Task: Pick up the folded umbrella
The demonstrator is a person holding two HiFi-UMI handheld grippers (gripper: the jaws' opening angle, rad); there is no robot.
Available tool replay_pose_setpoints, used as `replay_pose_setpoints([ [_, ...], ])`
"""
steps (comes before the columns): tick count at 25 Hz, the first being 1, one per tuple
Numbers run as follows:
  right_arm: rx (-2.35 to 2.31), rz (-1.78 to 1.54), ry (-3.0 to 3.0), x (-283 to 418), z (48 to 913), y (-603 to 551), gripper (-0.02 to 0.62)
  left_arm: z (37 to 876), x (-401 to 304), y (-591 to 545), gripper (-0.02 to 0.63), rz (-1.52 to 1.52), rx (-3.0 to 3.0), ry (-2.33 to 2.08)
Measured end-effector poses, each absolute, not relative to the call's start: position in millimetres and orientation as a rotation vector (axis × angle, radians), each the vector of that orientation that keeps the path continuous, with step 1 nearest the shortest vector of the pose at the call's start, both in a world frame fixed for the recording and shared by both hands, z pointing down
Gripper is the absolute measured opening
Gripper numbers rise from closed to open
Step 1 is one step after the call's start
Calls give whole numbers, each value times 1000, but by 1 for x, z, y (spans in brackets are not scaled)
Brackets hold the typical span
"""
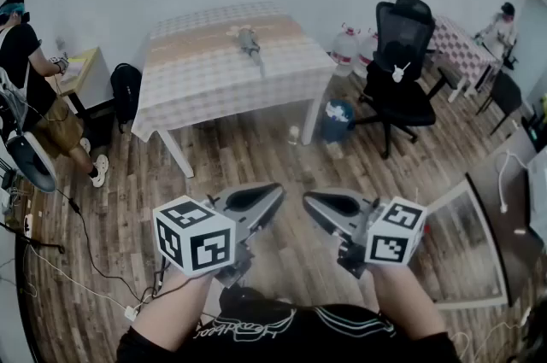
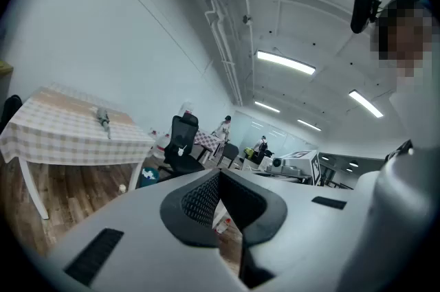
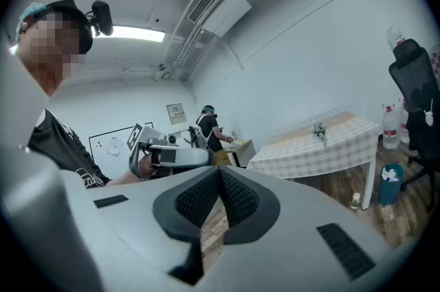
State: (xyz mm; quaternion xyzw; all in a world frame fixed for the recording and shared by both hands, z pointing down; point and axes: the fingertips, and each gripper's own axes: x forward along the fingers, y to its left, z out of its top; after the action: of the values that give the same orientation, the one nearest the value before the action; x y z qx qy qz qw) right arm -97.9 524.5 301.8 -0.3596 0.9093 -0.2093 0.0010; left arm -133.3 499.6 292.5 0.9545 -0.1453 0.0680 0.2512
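The folded umbrella (image 1: 248, 41), grey and slim, lies on the checked tablecloth of a table (image 1: 197, 88) across the room. It shows small in the left gripper view (image 2: 103, 120) and in the right gripper view (image 3: 319, 130). My left gripper (image 1: 276, 192) and right gripper (image 1: 309, 199) hover side by side above the wooden floor, far short of the table, their tips turned toward each other. Both are shut with nothing between the pads (image 2: 206, 198), (image 3: 234, 196). The left gripper (image 3: 165, 154) also shows in the right gripper view.
A black office chair (image 1: 402, 62), water jugs (image 1: 346, 49) and a blue bin (image 1: 338, 120) stand right of the table. A person (image 1: 26, 71) stands at a small desk at the left beside a black backpack (image 1: 126, 88). Cables (image 1: 77, 250) trail on the floor.
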Motion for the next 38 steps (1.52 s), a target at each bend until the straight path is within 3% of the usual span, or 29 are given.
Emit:
replay_pose_setpoints([
  [19, -1177, -563, 2826, -90, 271, 492, 12, 272, -133, 465, -5, 269, 2649, -482],
  [38, -1173, -575, 2815, -34, 282, 493, 12, 288, -80, 461, -5, 327, 2658, -514],
])
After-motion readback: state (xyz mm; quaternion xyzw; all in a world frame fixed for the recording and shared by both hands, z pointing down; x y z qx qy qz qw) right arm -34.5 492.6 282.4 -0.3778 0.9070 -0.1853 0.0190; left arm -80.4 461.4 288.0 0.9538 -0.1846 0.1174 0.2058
